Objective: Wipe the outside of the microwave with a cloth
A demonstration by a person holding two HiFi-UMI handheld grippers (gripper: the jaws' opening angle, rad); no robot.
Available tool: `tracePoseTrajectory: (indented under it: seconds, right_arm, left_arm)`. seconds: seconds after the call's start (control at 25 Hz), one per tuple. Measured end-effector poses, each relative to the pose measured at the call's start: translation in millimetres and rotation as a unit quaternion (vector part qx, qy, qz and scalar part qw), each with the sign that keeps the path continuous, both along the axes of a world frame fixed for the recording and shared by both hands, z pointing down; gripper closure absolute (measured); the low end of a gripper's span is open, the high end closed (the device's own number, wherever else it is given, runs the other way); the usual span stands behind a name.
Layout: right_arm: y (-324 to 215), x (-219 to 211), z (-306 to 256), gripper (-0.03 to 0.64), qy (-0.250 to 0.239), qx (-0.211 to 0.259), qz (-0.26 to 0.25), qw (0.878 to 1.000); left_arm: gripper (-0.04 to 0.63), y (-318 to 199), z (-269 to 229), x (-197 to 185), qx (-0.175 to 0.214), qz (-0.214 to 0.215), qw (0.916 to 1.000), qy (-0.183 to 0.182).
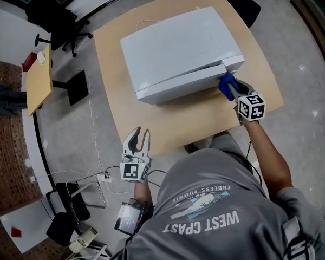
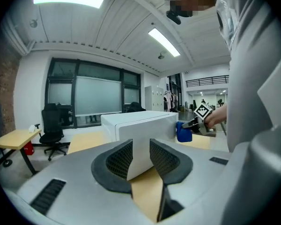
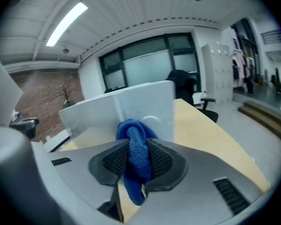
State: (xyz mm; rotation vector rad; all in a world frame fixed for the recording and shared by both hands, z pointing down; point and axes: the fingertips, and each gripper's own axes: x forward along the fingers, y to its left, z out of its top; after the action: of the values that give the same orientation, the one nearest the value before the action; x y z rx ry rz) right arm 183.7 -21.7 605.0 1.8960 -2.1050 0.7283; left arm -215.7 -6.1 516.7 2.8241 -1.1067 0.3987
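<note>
A white microwave (image 1: 179,50) lies on a light wooden table (image 1: 206,118). My right gripper (image 1: 231,89) is shut on a blue cloth (image 1: 226,85) and presses it against the microwave's front right corner. In the right gripper view the blue cloth (image 3: 136,156) fills the gap between the jaws, with the microwave (image 3: 131,109) right behind it. My left gripper (image 1: 137,140) hovers off the table's near left edge, open and empty. The left gripper view shows the microwave (image 2: 143,125) ahead and the blue cloth (image 2: 183,132) at its right end.
The table's near edge (image 1: 168,145) runs between my grippers. A small side table (image 1: 39,79) and black office chairs (image 1: 65,26) stand at the left. Cables and a power strip (image 1: 100,176) lie on the floor under my left gripper.
</note>
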Motion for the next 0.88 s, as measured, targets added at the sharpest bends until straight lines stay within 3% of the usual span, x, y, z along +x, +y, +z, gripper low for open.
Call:
tracePoseTrajectory:
  seconds: [0.12, 0.24, 0.32, 0.44, 0.64, 0.88]
  right_arm:
    - [13, 68, -15, 0.512, -0.045, 0.024, 0.078, 0.996]
    - [5, 116, -44, 0.512, -0.073, 0.073, 0.097, 0.990]
    - [-11, 135, -58, 0.512, -0.106, 0.102, 0.076, 0.986]
    - [-51, 141, -67, 0.512, -0.184, 0.127, 0.009, 0.975]
    - [-125, 140, -57, 0.512, -0.336, 0.113, -0.036, 0.934]
    - [-234, 159, -24, 0.512, -0.395, 0.080, -0.072, 0.912]
  left_arm:
    - [0.468, -19, 2, -2, -0.006, -0.030, 0.9994, -0.014]
    - [0.468, -30, 1, -1, -0.007, -0.059, 0.9970, -0.049]
    - [0.468, -36, -2, 4, -0.014, -0.089, 0.9947, -0.051]
    - [0.468, -46, -11, 23, -0.024, -0.136, 0.9902, -0.020]
    - [0.468, -54, -28, 54, -0.034, -0.194, 0.9802, 0.023]
    - [0.468, -36, -29, 75, -0.037, -0.236, 0.9711, 0.001]
